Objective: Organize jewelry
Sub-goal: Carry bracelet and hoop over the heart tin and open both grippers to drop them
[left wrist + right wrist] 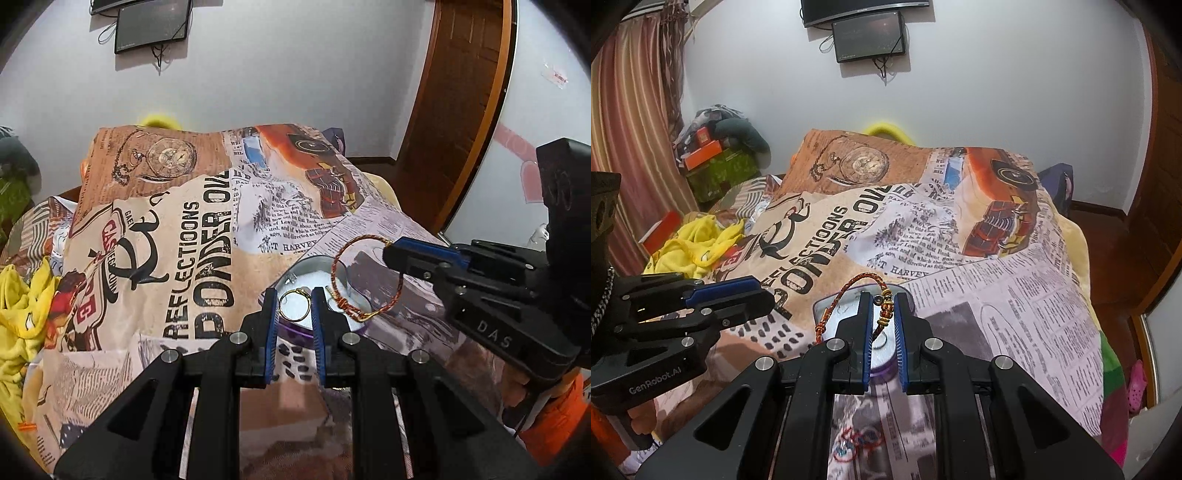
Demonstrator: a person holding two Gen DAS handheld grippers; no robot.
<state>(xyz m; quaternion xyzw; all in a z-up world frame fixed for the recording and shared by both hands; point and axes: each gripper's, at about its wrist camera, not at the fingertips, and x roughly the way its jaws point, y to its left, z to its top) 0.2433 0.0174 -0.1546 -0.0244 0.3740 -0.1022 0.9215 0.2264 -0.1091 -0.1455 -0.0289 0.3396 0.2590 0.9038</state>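
A round purple tin (pixel 295 332) with a white lining sits on the printed bedspread; it also shows in the right wrist view (pixel 882 369). A gold ring (pixel 294 305) lies inside it. My right gripper (pixel 391 254) (pixel 883 317) is shut on a red-and-gold thread bracelet (pixel 338 266) (pixel 846 291) and holds it over the tin, the loop hanging to the left. My left gripper (pixel 294 306) (pixel 764 295) is open just above the tin's near rim, framing the gold ring.
A newspaper-print bedspread (pixel 1015 295) covers the bed. Yellow cloth (pixel 690 240) lies at the left. Red thread bracelets (pixel 857 443) lie on the bed in front of the tin. Boxes (pixel 713 162) are stacked at the far left; a wooden door (pixel 454 110) stands right.
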